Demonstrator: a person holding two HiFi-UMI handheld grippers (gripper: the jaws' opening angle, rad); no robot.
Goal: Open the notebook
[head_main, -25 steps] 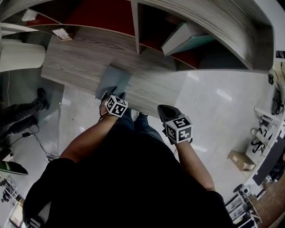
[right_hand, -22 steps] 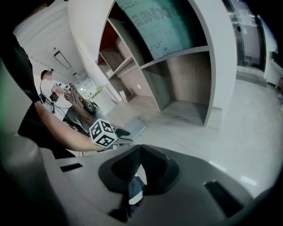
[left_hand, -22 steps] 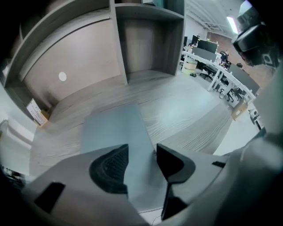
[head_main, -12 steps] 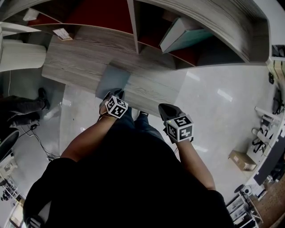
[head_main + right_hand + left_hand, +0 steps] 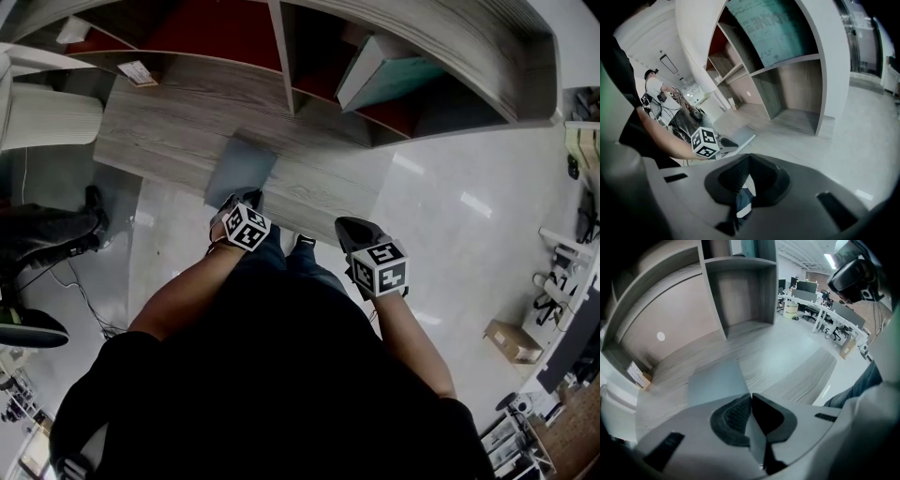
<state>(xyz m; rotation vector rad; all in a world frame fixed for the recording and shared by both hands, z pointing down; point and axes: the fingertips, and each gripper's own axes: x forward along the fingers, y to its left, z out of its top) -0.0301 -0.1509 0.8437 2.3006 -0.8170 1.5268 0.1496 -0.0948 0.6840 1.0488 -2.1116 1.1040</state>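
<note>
The desk point(image 5: 169, 131) leaves you open room to either side, with the shelf unit point(image 5: 281, 56) close behind. The notebook point(image 5: 239, 169) lies flat at the front edge: probably light, its cover thin and floppy, so lift at the near edge. Your left gripper point(image 5: 751, 397) has just been closing there and its jaws now meet; I cannot tell if the cover is caught. Your right gripper point(image 5: 747, 159), jaws together and empty, waits nearby

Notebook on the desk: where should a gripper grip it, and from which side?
Pinch the cover's near edge, coming from the person's side: the notebook lies flat and closed at the desk's front edge, so that thin edge is likely easiest to lift.
</note>
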